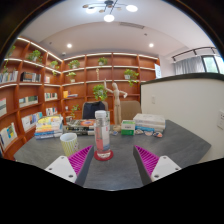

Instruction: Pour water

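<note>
A clear plastic bottle (102, 135) with a red label band near its base stands upright on the grey table (165, 143). It is just ahead of my gripper (104, 163), roughly centred between the two magenta pads (63, 160). A wide gap lies between the fingers and nothing is held. A pale yellow-green cup (69, 143) stands on the table to the bottle's left, just beyond the left finger.
Stacked books (50, 126) lie at the table's far left, and a white box (149, 122) with small packets sits at the far right. A wooden mannequin (116, 102) stands behind the table. Bookshelves (25, 90) line the back and left walls.
</note>
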A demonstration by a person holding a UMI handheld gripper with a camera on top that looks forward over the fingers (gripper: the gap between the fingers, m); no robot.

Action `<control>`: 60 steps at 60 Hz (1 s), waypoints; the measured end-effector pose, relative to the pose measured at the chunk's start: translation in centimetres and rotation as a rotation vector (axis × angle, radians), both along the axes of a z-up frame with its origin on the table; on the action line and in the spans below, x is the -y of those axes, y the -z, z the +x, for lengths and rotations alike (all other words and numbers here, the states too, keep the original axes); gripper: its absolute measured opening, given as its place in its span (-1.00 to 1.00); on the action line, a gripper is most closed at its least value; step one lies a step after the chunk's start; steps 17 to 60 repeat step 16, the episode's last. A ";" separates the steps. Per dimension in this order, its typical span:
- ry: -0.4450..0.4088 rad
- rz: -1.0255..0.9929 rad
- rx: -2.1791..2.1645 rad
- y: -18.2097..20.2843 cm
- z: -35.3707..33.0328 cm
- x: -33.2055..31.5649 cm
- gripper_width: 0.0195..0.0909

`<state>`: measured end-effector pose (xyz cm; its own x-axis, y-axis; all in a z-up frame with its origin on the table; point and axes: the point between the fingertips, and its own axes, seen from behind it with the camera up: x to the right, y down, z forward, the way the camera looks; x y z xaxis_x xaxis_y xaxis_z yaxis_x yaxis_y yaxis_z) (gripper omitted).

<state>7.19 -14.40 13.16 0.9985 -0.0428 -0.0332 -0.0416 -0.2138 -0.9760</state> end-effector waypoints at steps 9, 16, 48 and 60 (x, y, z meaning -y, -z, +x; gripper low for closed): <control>0.004 0.021 0.006 -0.9 -0.2 0.8 0.80; 0.026 0.050 -0.007 -1.5 -0.2 0.8 0.80; 0.026 0.050 -0.007 -1.5 -0.2 0.8 0.80; 0.026 0.050 -0.007 -1.5 -0.2 0.8 0.80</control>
